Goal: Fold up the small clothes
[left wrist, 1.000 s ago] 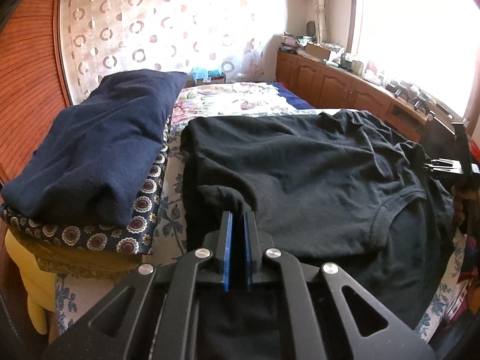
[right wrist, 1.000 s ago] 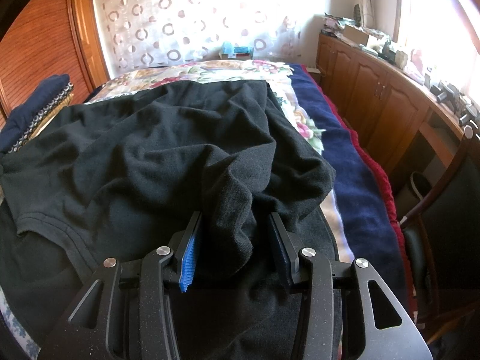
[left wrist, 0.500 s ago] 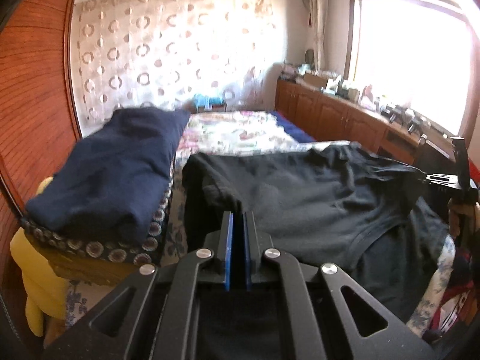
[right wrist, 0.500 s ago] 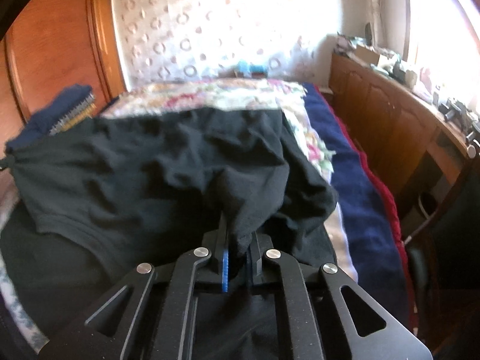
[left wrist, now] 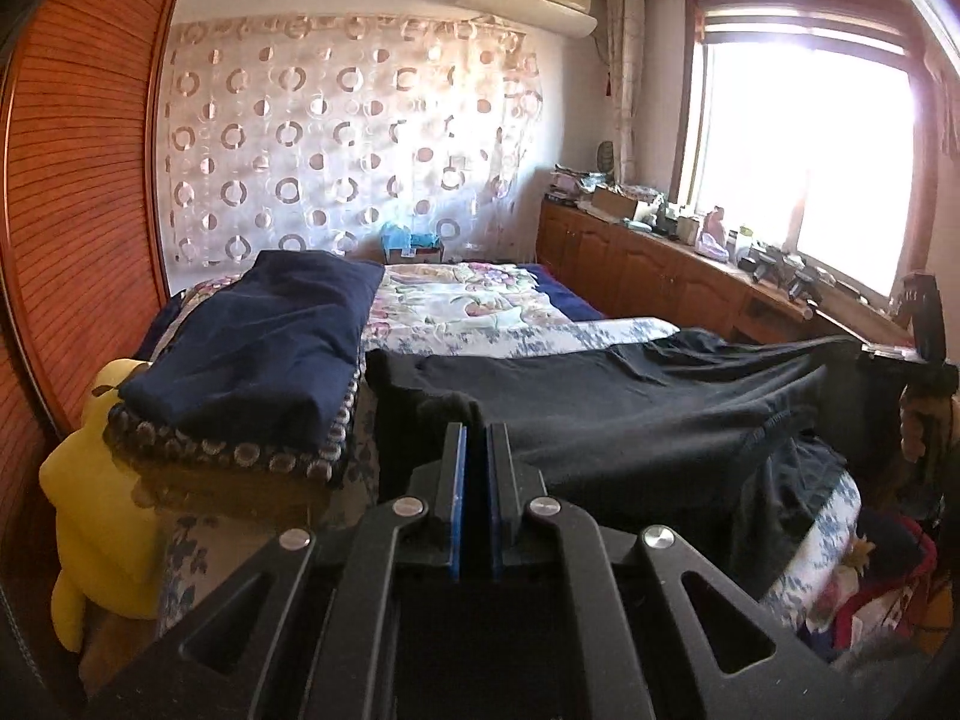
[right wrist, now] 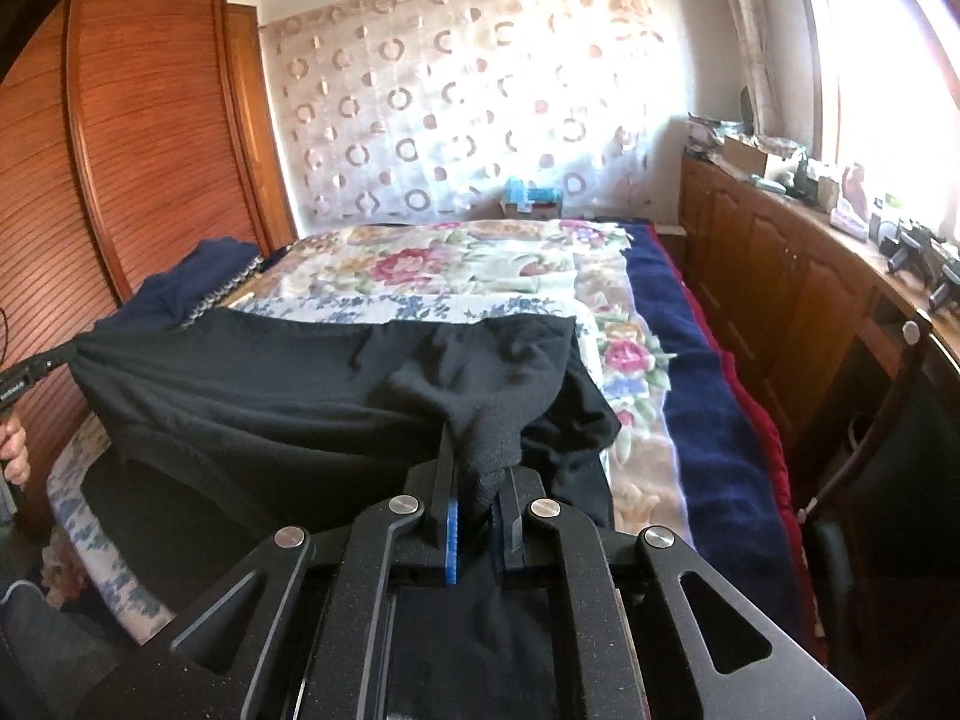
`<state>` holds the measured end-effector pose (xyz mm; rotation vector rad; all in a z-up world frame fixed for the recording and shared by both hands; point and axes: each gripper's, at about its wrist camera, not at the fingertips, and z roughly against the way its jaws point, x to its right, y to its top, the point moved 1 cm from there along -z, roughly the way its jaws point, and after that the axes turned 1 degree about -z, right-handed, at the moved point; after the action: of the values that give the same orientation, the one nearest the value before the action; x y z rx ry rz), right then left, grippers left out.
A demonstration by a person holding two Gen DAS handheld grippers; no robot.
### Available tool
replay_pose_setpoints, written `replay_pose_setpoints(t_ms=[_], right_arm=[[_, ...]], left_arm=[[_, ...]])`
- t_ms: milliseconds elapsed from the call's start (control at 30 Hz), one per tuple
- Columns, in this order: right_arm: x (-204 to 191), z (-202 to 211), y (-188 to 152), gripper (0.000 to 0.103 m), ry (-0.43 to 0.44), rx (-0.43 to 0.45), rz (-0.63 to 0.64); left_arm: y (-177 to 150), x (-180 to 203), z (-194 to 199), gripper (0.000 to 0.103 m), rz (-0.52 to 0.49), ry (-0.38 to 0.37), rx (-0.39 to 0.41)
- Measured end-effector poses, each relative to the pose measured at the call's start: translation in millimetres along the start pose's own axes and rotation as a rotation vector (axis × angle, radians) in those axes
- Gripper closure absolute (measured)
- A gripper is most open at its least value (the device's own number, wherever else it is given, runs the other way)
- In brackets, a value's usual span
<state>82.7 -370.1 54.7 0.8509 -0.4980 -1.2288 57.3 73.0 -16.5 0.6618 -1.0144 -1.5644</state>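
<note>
A black T-shirt (left wrist: 630, 402) hangs stretched between my two grippers, lifted above the bed; it also shows in the right wrist view (right wrist: 288, 384). My left gripper (left wrist: 476, 438) is shut on one corner of the shirt, with cloth bunched at its tips. My right gripper (right wrist: 477, 468) is shut on the other corner, a thick wad of black cloth pinched between its blue pads. Each gripper shows at the far edge of the other's view: the right one (left wrist: 918, 354) and the left one (right wrist: 18, 378).
A floral bed cover (right wrist: 456, 276) lies under the shirt. A folded navy garment (left wrist: 264, 336) rests on a patterned stack at the left, beside a yellow plush toy (left wrist: 96, 480). Wooden cabinets (right wrist: 780, 276) with clutter run along the right, a wardrobe (right wrist: 120, 138) at the left.
Both grippers have risen and pulled back, lifting the shirt off the bed and drawing it taut. The right gripper, open around cloth one second ago, has shut on it.
</note>
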Motion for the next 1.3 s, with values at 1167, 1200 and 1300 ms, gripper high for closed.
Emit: replay_pose_setpoints(t_ms=[1167,1200,1300], right_arm=[[21.2,0.8,-89.2,0.049,-0.111,-0.160,-0.068],[22.7,-0.1,-92.0,0.049,-0.114,-0.163,-0.073],[27.2,-0.9,-99.2,0.049,-0.112,-0.173,-0.091]], left_arm=[[-81.0,-3.7,-36.2,0.063,0.032,0.098,-0.255],[-84.4,-5.4,-38.5,0.063,0.035,0.099,-0.267],[-91.5,-9.4,-45.9,0.062,0.049,0.091,-0.296]])
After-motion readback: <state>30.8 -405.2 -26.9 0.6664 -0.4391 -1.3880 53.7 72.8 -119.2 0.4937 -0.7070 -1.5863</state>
